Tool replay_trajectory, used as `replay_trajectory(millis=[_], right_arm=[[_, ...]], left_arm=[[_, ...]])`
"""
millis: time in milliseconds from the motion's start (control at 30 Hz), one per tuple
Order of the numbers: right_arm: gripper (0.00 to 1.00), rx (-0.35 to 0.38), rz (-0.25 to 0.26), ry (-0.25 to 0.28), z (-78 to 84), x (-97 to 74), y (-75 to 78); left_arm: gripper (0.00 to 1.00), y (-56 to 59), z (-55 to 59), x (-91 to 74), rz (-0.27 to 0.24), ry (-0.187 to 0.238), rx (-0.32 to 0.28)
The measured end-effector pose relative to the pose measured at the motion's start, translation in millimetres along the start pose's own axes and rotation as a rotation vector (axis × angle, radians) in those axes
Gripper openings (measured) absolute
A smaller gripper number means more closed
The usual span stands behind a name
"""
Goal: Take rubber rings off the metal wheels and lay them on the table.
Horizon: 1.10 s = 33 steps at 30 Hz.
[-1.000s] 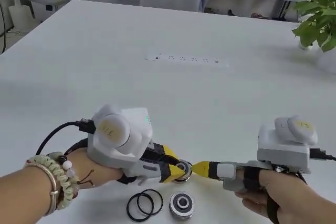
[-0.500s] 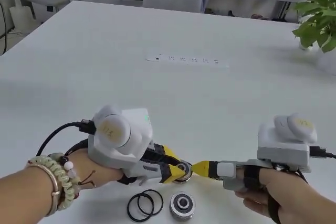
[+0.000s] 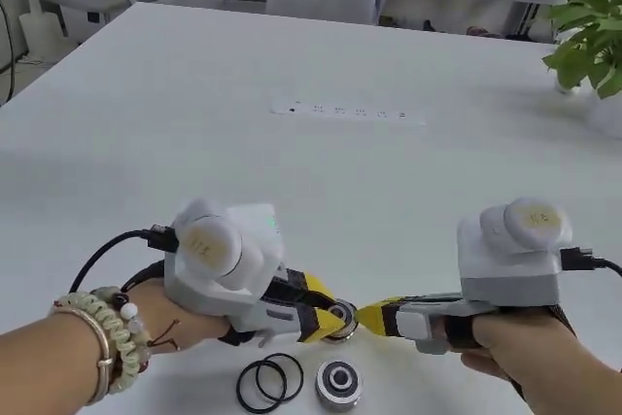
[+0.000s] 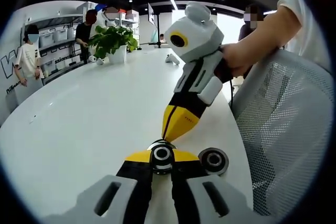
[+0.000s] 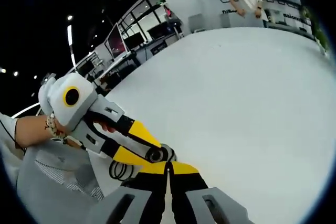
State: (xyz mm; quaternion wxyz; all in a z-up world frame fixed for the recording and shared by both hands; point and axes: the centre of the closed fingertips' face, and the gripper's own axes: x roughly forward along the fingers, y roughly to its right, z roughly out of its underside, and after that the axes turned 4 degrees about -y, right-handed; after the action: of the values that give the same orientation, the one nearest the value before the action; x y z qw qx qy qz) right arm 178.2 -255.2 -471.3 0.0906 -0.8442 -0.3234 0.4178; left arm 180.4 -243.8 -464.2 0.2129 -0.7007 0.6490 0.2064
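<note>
In the head view, the left gripper (image 3: 328, 319) is near the front edge of the white tabletop (image 3: 292, 182), and its yellow-tipped jaws are clenched on a small metal wheel (image 3: 338, 316). The right gripper (image 3: 363, 317) comes from the other side, with its jaws pressed together and their tips touching this wheel. Just in front of them a second metal wheel (image 3: 338, 381) lies flat on the tabletop, and beside it, to the left, lie two black rubber rings (image 3: 267, 379) that overlap each other. A green plant (image 3: 588, 41) is at the far right. In the left gripper view, the held wheel (image 4: 161, 154) sits between this gripper's own jaws, and the yellow tip of the right gripper (image 4: 176, 124) touches it from above; the second wheel (image 4: 213, 160) lies just to the right. In the right gripper view, its own jaws are closed to a thin line and end at the rim of the wheel (image 5: 157, 153). I cannot tell if they pinch a ring there. The loose rings (image 5: 121, 170) lie to the left on the tabletop.
</note>
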Motion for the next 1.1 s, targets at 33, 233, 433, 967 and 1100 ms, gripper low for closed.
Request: replay_trajectory(millis=[33, 233, 433, 967, 1100], right_arm=[[0.00, -0.009, 0.003, -0.003, 0.2, -0.2, -0.3], [0.00, -0.075, 0.023, -0.025, -0.3, 0.0, -0.7], [0.00, -0.142, 0.047, -0.046, 1.0, 0.2, -1.3], [0.00, -0.123, 0.043, -0.044, 0.8, -1.9, 0.0], [0.00, -0.088, 0.030, -0.037, 0.3, -2.8, 0.4]], left_arm=[[0.07, 0.0, -0.1, 0.1, 0.000, -0.001, 0.001], [0.07, 0.0, -0.3, 0.7, 0.002, 0.000, -0.001], [0.07, 1.0, -0.7, 1.0, 0.005, 0.001, 0.002], [0.07, 1.9, -1.4, 1.5, 0.010, 0.006, -0.002], [0.07, 1.9, -1.5, 1.5, 0.009, 0.006, -0.003]])
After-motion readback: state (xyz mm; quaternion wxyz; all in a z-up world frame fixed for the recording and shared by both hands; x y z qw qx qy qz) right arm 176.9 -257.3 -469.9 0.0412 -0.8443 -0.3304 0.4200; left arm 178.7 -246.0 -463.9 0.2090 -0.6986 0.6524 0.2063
